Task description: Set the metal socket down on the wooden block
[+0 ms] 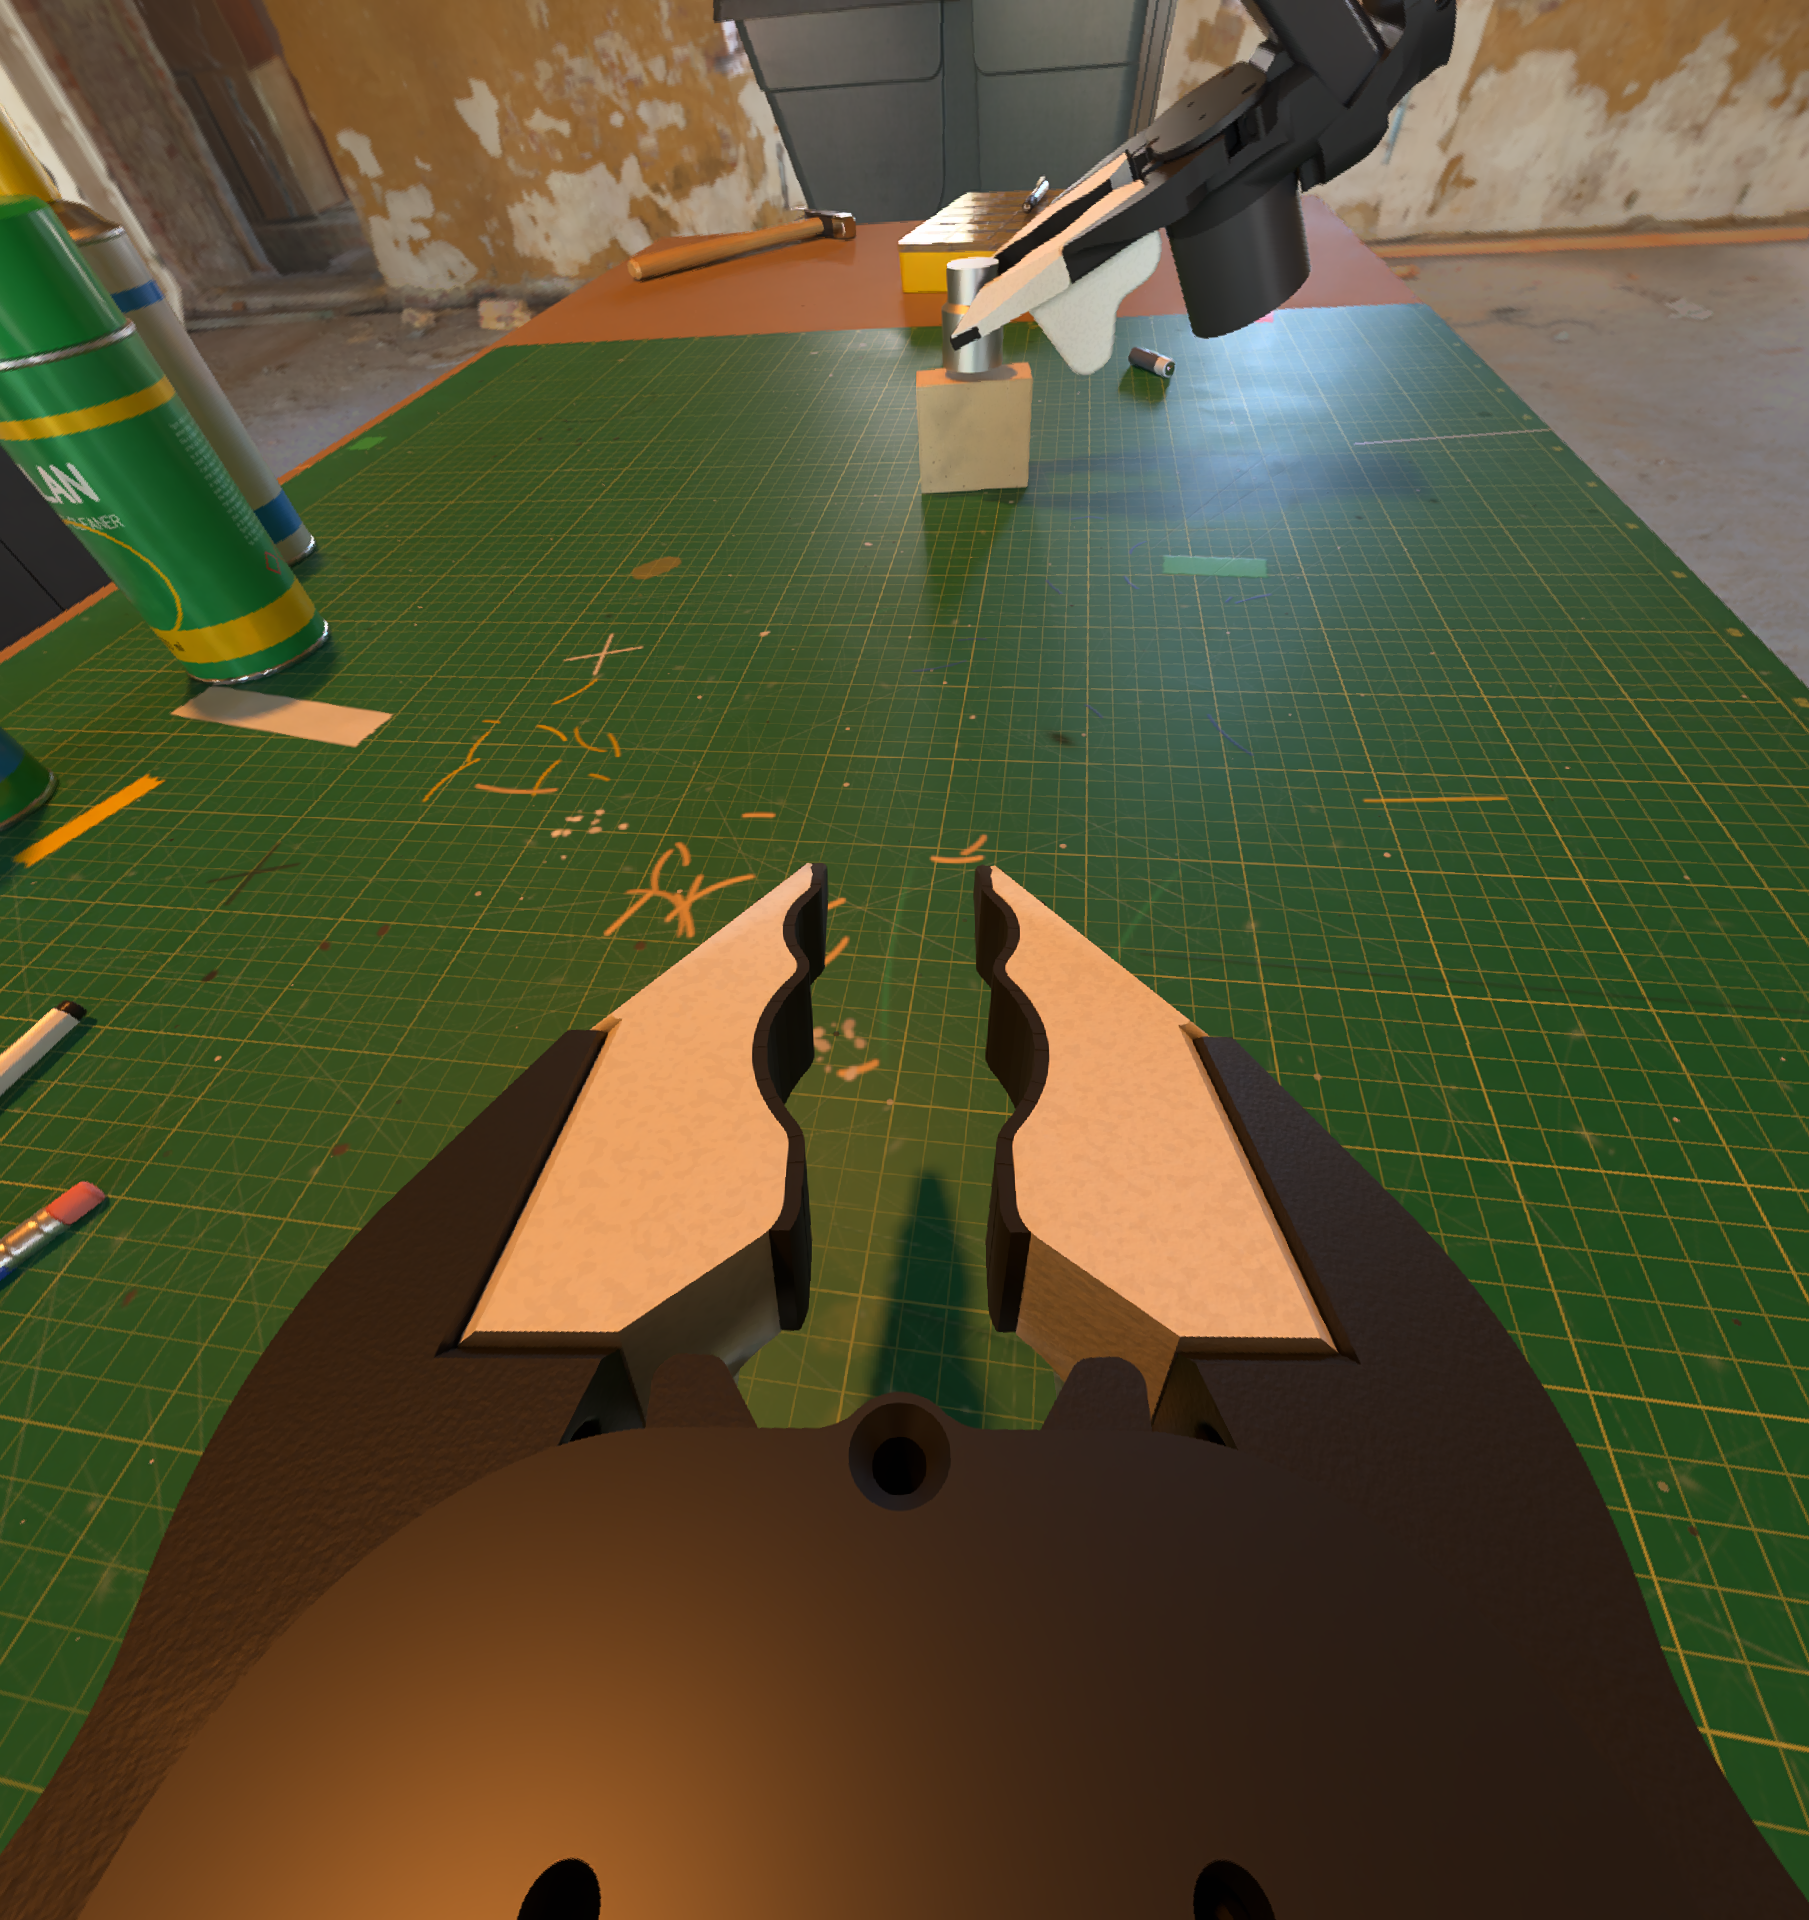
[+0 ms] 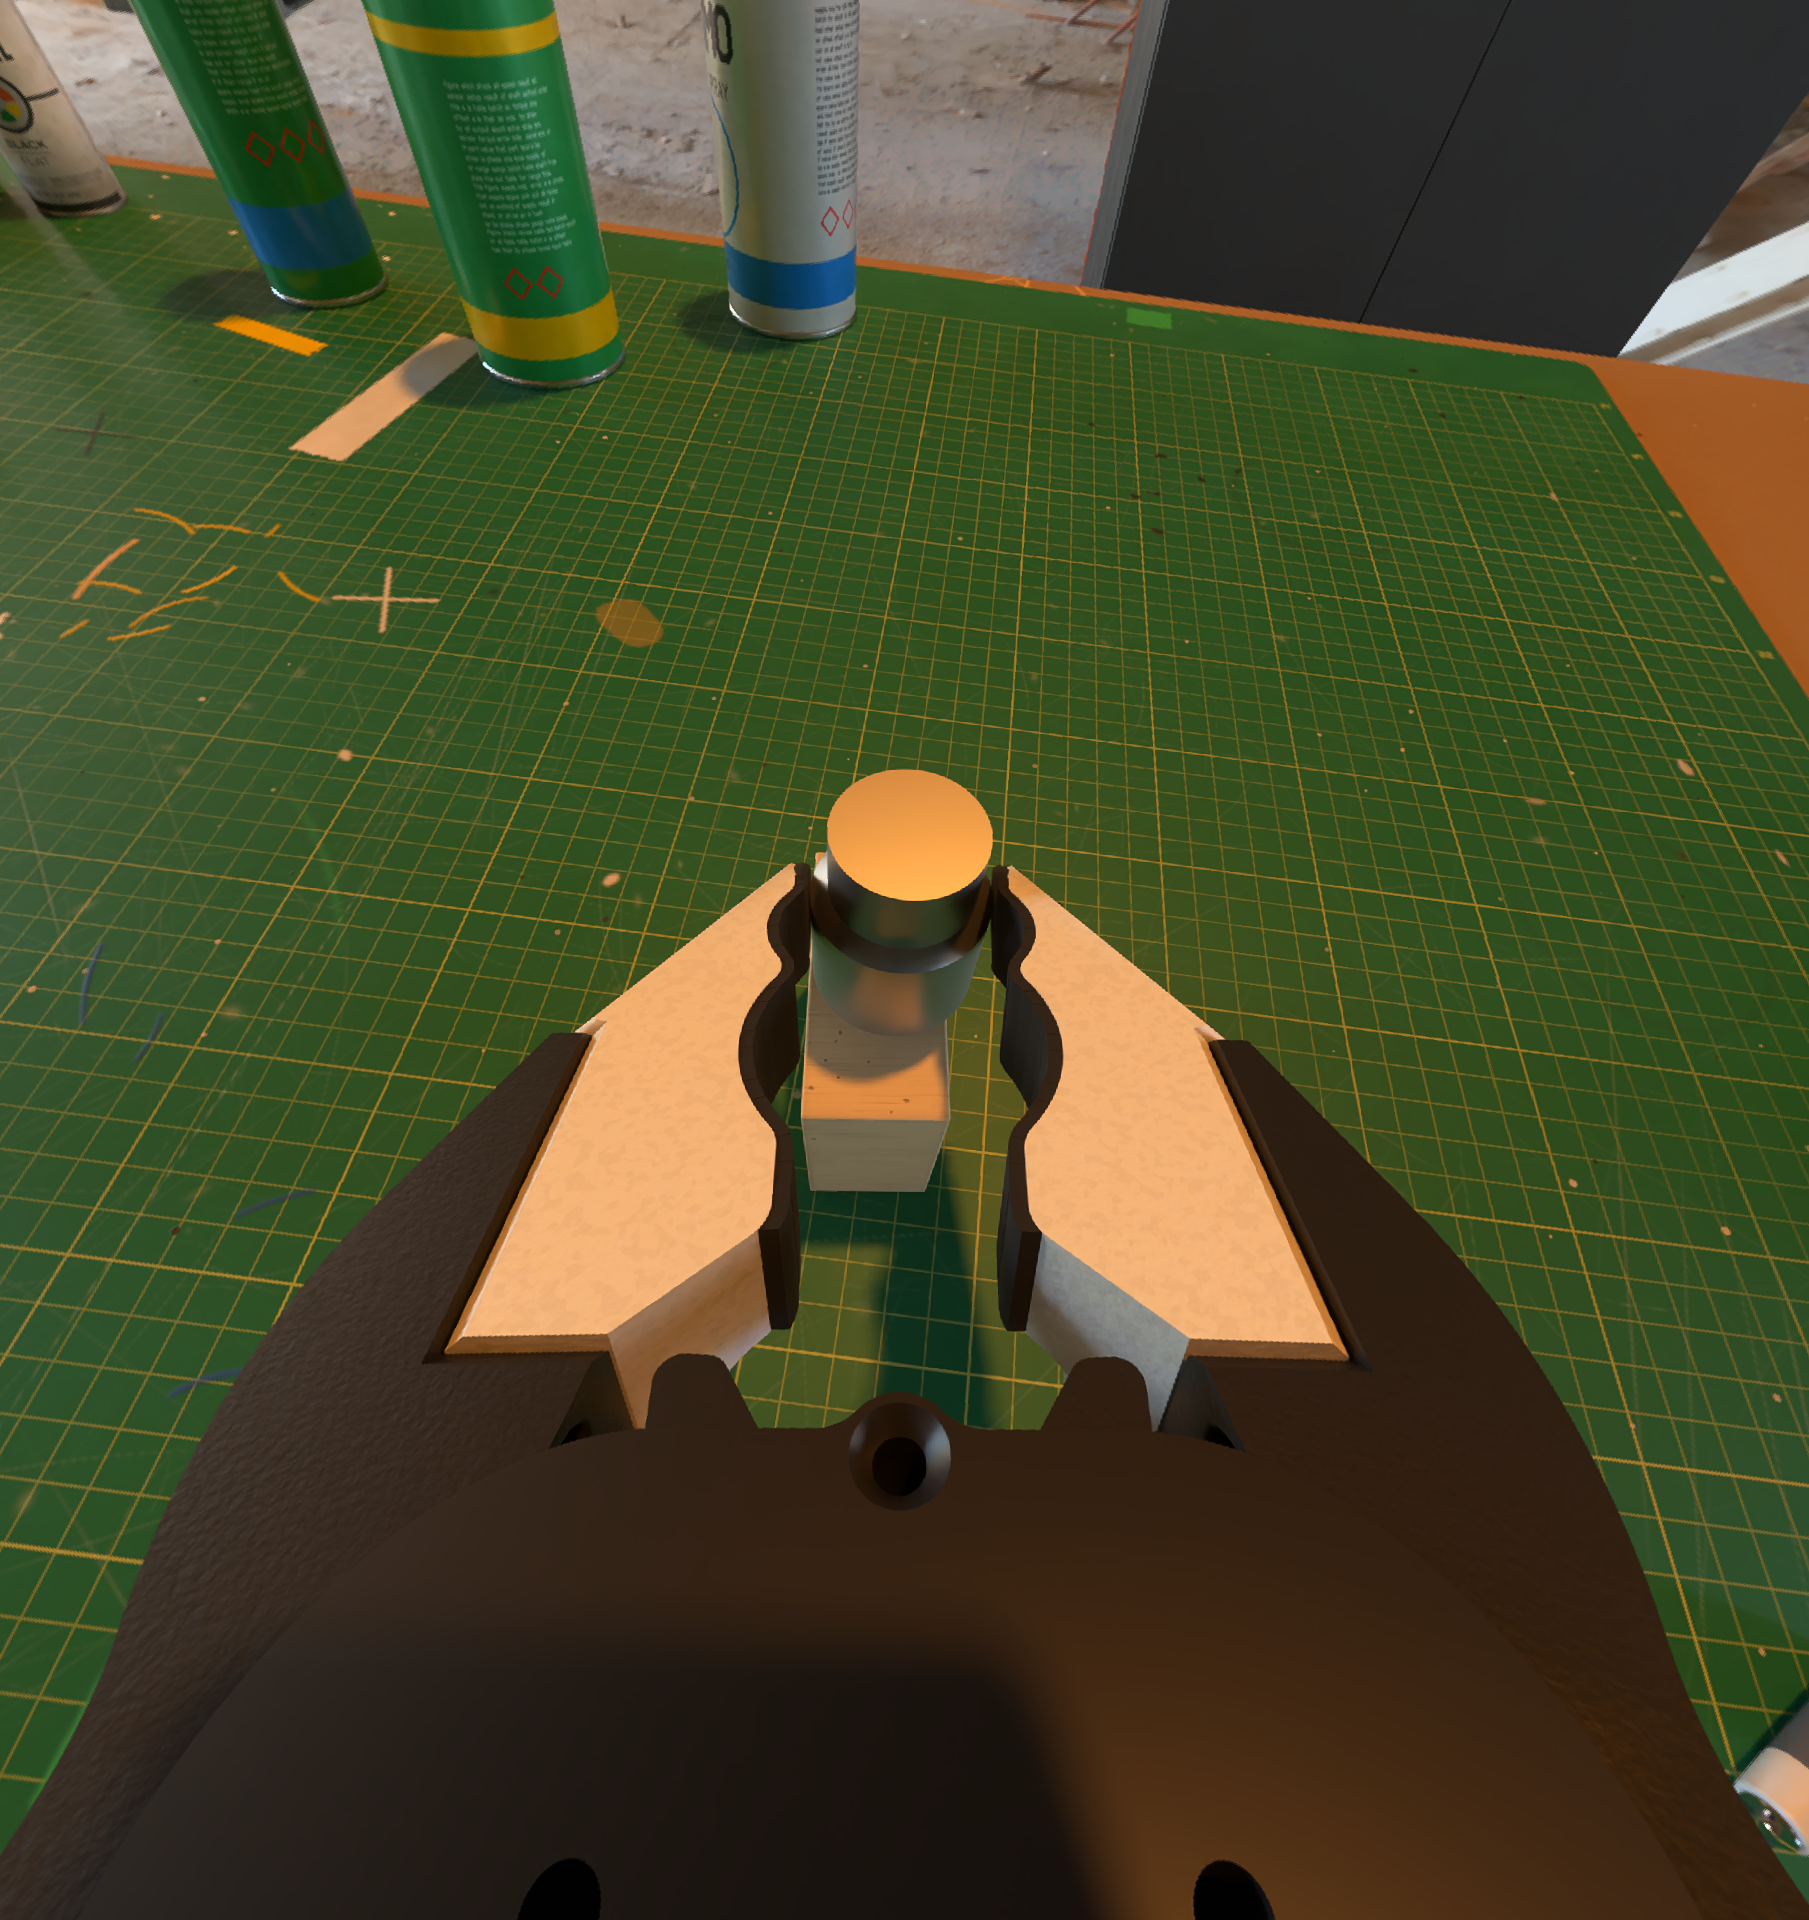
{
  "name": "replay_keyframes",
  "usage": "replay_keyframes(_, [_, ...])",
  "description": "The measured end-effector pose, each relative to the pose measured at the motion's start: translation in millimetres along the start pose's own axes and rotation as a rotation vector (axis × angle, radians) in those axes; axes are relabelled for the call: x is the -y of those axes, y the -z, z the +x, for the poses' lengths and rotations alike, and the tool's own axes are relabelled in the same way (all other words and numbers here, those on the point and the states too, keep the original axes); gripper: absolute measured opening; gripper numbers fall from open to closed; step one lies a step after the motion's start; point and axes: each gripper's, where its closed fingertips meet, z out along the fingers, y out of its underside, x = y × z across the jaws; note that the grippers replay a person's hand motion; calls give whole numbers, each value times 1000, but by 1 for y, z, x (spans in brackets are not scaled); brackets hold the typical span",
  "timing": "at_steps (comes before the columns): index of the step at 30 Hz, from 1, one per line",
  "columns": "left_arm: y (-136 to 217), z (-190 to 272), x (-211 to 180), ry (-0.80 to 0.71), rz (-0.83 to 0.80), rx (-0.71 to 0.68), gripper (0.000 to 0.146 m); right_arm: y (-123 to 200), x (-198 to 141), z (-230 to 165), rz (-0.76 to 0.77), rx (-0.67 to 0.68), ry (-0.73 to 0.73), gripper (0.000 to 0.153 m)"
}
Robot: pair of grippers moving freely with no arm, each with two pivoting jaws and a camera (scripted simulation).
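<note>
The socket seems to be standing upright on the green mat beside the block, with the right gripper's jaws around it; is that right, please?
Not quite: the socket stands upright on top of the block, not on the mat. The left wrist view shows this. The right gripper's jaws are around it.

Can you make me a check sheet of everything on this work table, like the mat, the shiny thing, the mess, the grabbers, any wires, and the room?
Surface: green gridded cutting mat on an orange table, scuffed with orange marks.
Job's things: silver metal socket standing upright on the pale wooden block.
Clutter: green spray cans, white spray cans, wooden-handled hammer, small battery, pencils, tape strips.
Grippers: right gripper around the socket's top, shut on it; left gripper open, empty, over the mat.
Cables: nothing seen.
Surroundings: peeling yellow walls, grey cabinet, dusty floor.
</note>
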Motion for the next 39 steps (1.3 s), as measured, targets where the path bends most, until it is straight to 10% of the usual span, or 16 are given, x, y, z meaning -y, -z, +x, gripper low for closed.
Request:
replay_keyframes(26, [2,-2,1,-2,7,9,28,37,36,2,202,-171,143,75])
replay_keyframes(34, [3,-7,1,8,19,25,28,101,117,-173,519,453,80,74])
replay_keyframes(39, [10,-14,6,11,38,78,27,66,97,-308,420,717,145,78])
